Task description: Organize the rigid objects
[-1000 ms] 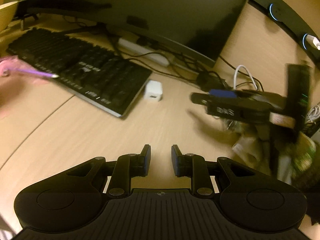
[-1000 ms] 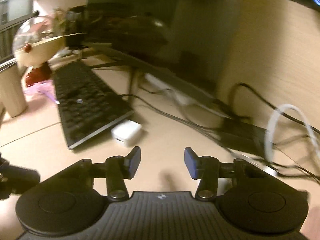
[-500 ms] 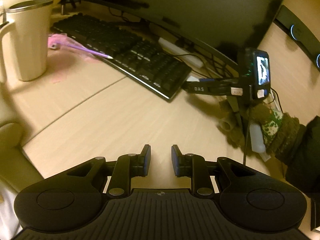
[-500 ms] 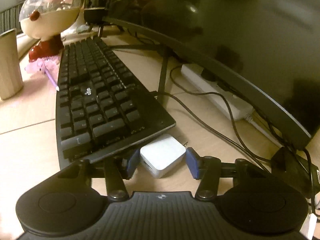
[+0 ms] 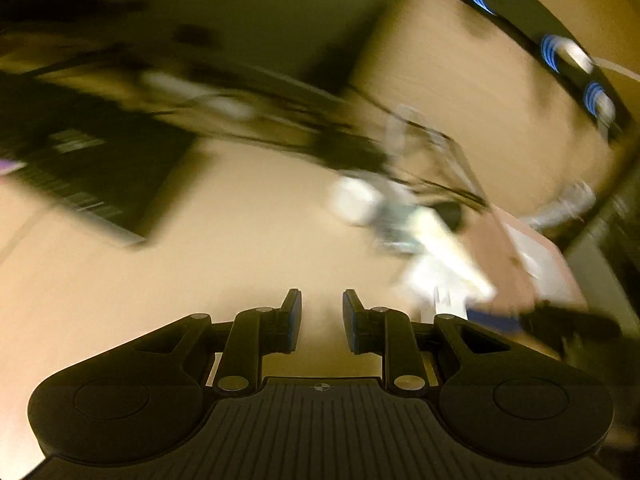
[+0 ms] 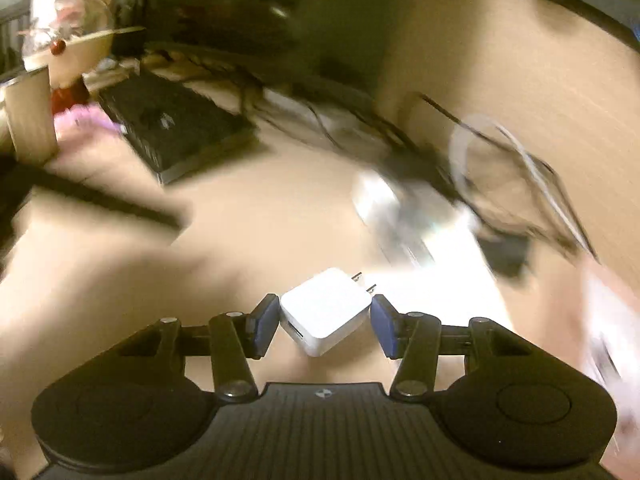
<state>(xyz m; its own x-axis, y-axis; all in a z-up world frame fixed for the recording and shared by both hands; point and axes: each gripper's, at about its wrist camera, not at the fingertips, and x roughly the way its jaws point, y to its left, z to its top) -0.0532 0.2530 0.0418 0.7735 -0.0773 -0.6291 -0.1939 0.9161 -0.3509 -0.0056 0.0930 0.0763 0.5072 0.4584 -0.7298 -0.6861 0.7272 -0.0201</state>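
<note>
A white plug-in charger [image 6: 326, 310] with two metal prongs sits cornerwise between the blue pads of my right gripper [image 6: 325, 322], which is shut on it above the light wooden desk [image 6: 260, 240]. My left gripper [image 5: 322, 316] hovers over bare desk [image 5: 200, 260], jaws a narrow gap apart with nothing between them. In the blurred left wrist view a white shape with prongs [image 5: 436, 280] shows at the right, next to a blue pad of the other gripper. A blurred dark bar [image 6: 100, 200] crosses the left of the right wrist view.
A black keyboard [image 6: 168, 132] [image 5: 92, 176] lies at the left under a dark monitor [image 6: 248, 12]. Black cables and a white cable loop [image 6: 480, 152] tangle at the right beside blurred small items [image 6: 400, 216]. A beige cup [image 6: 28, 120], a pink pen [image 6: 88, 124] and a globe ornament [image 6: 68, 40] stand far left.
My right gripper closed on the charger beside the keyboard and carried it right, away from the keyboard. The left view swung back right; both views are now motion-blurred.
</note>
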